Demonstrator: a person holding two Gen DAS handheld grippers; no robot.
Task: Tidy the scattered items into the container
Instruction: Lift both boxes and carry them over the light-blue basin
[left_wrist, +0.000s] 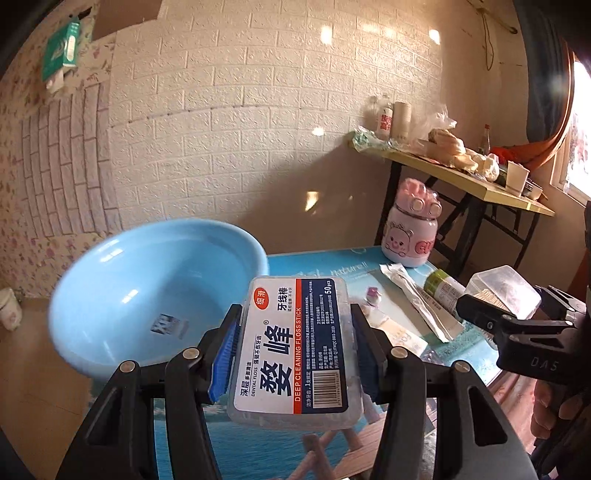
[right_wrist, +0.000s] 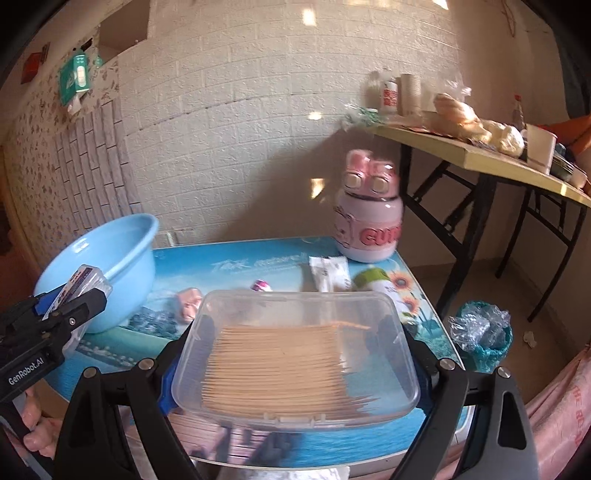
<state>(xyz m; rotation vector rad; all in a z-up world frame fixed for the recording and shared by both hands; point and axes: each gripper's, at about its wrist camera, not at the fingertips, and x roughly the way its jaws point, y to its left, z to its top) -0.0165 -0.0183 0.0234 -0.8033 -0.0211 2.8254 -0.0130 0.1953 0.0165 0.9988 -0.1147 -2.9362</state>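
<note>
Clear plastic is seen in both grasps. A flat, transparent floss-stick box with a white, navy and red label (left_wrist: 295, 350) is clamped across its width between the blue-padded fingers (left_wrist: 223, 365) of the left gripper (left_wrist: 299, 354), and it is held above the near part of the surface (left_wrist: 229, 443), just beside the light blue round plastic basin (left_wrist: 122, 280). From the right wrist view the same box (right_wrist: 79, 286) is seen raised in front of the basin's near wall (right_wrist: 122, 266), not inside it.

The right gripper (right_wrist: 295, 354) is closed on a clear rectangular plastic box of wooden toothpicks (right_wrist: 295, 354), gripped at its two short sides; the toothpicks are seen lying in a flat layer inside. In the left wrist view this box (left_wrist: 502, 295) is held off the right side of the surface, well apart from the basin.

The surface is covered with a blue sea-and-sky print (right_wrist: 236, 266). Resting on it are a white sealed sachet (right_wrist: 328, 275), a white bottle with a green cap (right_wrist: 376, 282) lying on its side, a small pink-and-white wrapped sweet (right_wrist: 260, 285), and a pinkish crumpled packet (right_wrist: 186, 304). At the far right corner a squat white-and-pink cartoon jar with a pink lid (right_wrist: 367, 221) stands upright. The basin is set at the left end of the surface, and only a sticker can be made out on its floor (left_wrist: 168, 326).
</note>
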